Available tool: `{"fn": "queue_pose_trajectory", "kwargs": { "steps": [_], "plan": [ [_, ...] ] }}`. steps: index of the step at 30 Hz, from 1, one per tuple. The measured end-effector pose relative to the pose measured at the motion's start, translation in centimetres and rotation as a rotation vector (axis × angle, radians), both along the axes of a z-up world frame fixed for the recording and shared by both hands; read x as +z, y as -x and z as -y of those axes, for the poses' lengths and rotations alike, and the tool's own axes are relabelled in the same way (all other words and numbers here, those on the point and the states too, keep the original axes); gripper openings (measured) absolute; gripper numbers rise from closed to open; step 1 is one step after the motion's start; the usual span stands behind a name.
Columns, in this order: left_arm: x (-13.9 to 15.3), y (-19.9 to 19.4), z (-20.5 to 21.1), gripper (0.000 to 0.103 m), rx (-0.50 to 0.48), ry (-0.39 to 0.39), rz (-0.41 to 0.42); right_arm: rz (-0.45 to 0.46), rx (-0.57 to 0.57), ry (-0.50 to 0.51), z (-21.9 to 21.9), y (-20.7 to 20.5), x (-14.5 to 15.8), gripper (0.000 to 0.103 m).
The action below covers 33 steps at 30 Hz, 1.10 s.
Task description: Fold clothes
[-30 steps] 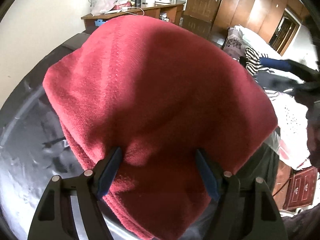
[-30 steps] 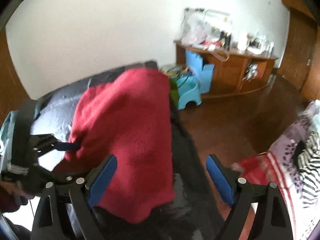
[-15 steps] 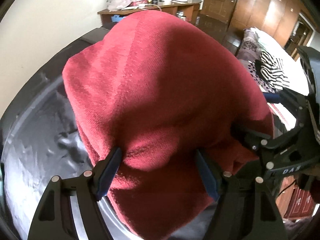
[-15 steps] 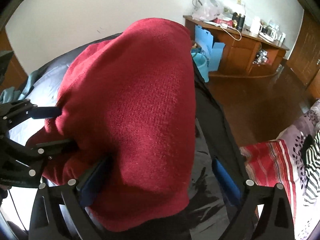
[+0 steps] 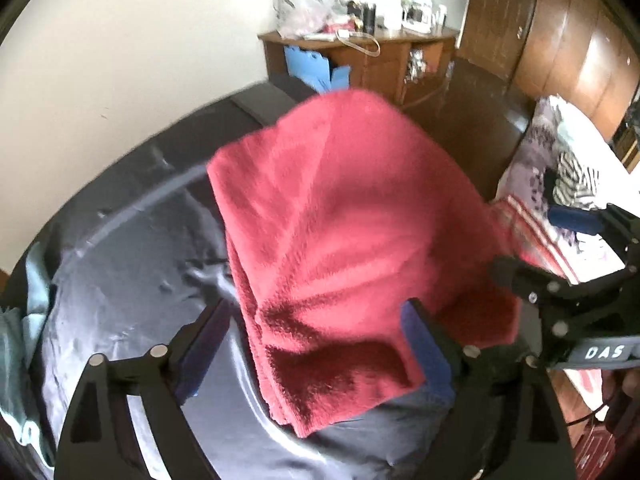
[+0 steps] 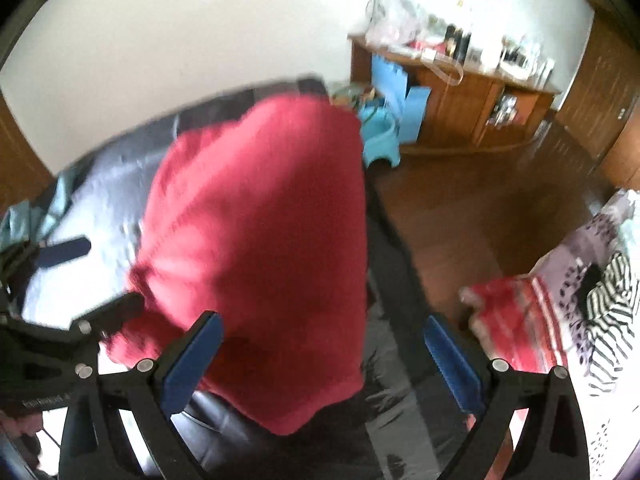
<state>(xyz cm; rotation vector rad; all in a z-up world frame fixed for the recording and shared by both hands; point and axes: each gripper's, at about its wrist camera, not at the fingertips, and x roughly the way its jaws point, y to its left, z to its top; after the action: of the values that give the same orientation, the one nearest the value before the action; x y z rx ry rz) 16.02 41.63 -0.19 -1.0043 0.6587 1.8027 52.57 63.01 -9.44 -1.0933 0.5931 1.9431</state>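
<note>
A folded red fleece garment (image 5: 340,220) lies on a dark sheet (image 5: 140,260), blurred in both views. My left gripper (image 5: 312,320) hovers over its near end with the jaws opening. The cloth lies between them, clear of the left pad and close to the right one. My right gripper (image 6: 320,324) stands open above the garment (image 6: 260,240); its left pad overlaps the cloth's edge and its right pad is far off over the sheet (image 6: 400,420). Each gripper shows in the other's view: the right gripper (image 5: 548,244) at the right, the left gripper (image 6: 96,276) at the left.
A cluttered wooden desk (image 5: 360,52) and a wardrobe (image 5: 560,40) stand at the back. A bed with patterned bedding and a striped garment (image 5: 576,184) lies to the right, across wooden floor (image 6: 480,208). A teal cloth (image 5: 24,320) lies at the sheet's left edge. A blue stool (image 6: 380,140) stands beyond it.
Both grippers have lifted back from the red garment, which now looks smaller and lower. The left jaws have widened and no longer press on the cloth.
</note>
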Motion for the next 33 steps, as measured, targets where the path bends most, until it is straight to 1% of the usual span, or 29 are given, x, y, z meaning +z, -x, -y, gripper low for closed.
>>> {"fn": "queue_pose_trajectory", "kwargs": {
  "steps": [2,7,10,16,21,25,30,33],
  "plan": [
    [1.5,0.1,0.2,0.102,0.017,-0.03,0.003,-0.019,-0.017,-0.044,0.2,-0.3,2.1,0.102],
    [4.1,0.2,1.5,0.102,0.043,-0.088,0.009,-0.034,-0.063,-0.123,0.7,-0.9,5.5,0.102],
    [4.9,0.0,2.1,0.102,0.049,-0.105,0.004,-0.047,-0.075,-0.137,1.5,-1.2,6.4,0.102],
    [5.7,0.0,2.9,0.102,0.064,-0.127,0.016,-0.045,-0.059,-0.154,3.2,-1.1,7.1,0.102],
    [6.0,0.3,3.4,0.102,0.075,-0.125,0.017,-0.035,-0.039,-0.172,4.0,-0.4,7.7,0.102],
    [5.4,0.5,3.5,0.102,0.081,-0.111,0.035,-0.024,-0.022,-0.155,4.2,0.3,7.2,0.102],
    [4.3,0.2,3.6,0.102,0.078,-0.1,0.052,0.003,0.0,-0.117,4.3,1.4,5.7,0.102],
    [4.0,-0.2,3.6,0.102,0.067,-0.104,0.047,0.02,0.011,-0.102,4.5,1.7,4.9,0.102]
  ]
}}
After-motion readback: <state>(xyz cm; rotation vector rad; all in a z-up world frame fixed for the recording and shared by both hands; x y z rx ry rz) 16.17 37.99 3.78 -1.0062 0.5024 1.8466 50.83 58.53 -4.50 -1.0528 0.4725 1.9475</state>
